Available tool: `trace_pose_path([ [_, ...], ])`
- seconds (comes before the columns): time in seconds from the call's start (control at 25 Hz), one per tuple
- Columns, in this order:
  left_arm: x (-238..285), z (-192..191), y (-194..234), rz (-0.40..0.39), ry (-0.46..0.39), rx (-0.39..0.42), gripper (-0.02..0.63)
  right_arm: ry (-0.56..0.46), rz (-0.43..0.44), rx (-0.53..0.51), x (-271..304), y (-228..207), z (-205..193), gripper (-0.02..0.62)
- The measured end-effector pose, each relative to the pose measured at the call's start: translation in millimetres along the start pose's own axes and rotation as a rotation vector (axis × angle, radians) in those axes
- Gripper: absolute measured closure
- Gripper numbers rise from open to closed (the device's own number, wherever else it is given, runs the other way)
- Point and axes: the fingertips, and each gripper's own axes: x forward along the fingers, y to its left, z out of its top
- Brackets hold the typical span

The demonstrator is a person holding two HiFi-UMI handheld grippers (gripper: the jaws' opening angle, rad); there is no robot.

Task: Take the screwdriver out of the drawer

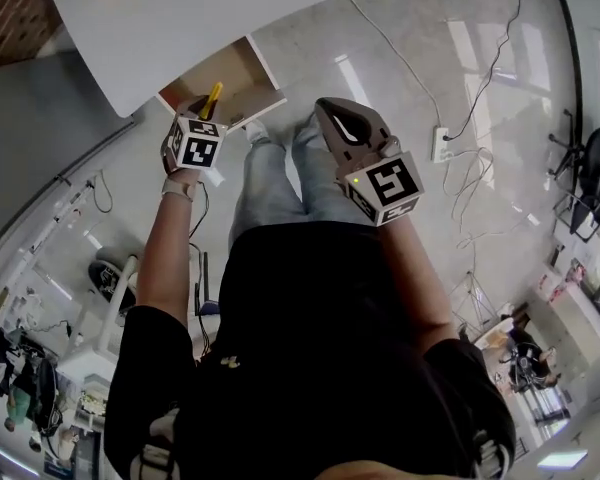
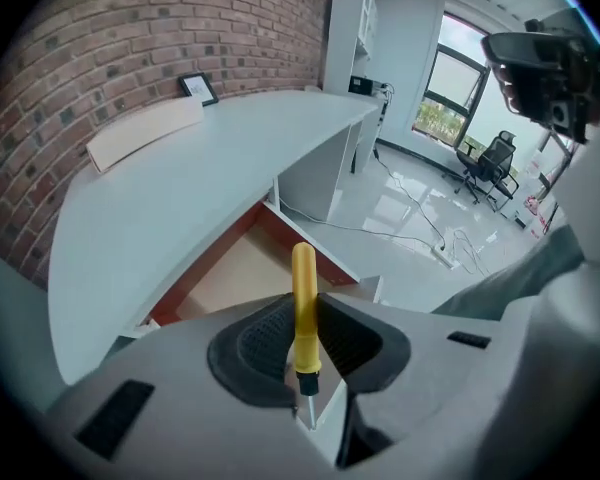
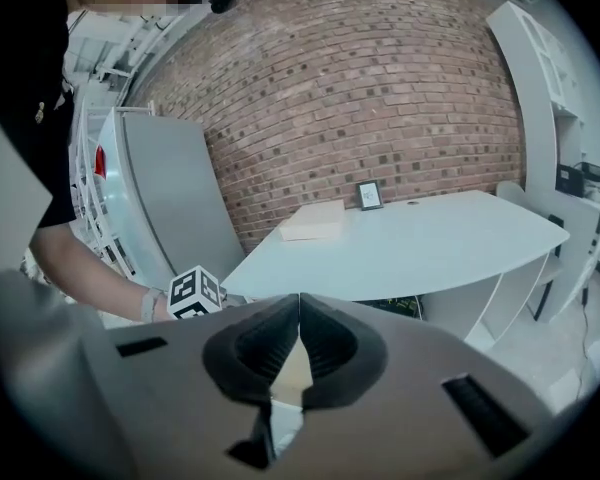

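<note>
The screwdriver (image 2: 303, 273) is held in the left gripper (image 2: 302, 313), out of the drawer (image 2: 230, 280) and, by my reading, clear above it. The jaws stand part closed, with the ribbed pads pressing on the lower end of the yellow handle just above the black collar. The handle projects past the jaw tips. The thin metal shaft points back toward the gripper body.

Handling, as I judge it:
- Weight: light. A small tool with a slim handle should load the grip very little.
- Stiffness: rigid throughout, so it will not deform under the pads.
- Surface: the handle looks smooth and round. It may rotate or slide between the pads if the hold is loose.
- Hold point: the handle is the correct place, and nearer its middle would resist swinging better than the present hold by the collar. The shaft is too thin to clamp reliably.

The drawer stands pulled open under the near edge of the white bench (image 2: 200, 168), and the part of its wooden floor that I can see is bare.

The right gripper (image 3: 298, 320) is closed pad to pad with nothing between its jaws. It is raised beside the left one, away from the drawer.
</note>
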Motion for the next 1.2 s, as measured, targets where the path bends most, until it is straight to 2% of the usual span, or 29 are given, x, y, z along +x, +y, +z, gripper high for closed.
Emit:
trace_pose_path([
  [0.36, -81, 33, -1, 0.047, -0.161, -0.121, 0.532, -0.067, 0.051, -0.076, 2, 16, 48, 0.583],
  [0.8, -207, 92, 11, 0.183, -0.445, -0.184, 0.532, -0.157, 0.092, -0.151, -6, 35, 113, 0.583],
  [1.04, -265, 104, 22, 0.25, -0.58, -0.257, 0.532, -0.219, 0.151, -0.191, -12, 54, 145, 0.583],
  [1.2, -304, 115, 25, 0.29, -0.661, -0.271, 0.532, -0.246, 0.185, -0.217, -16, 64, 164, 0.583],
])
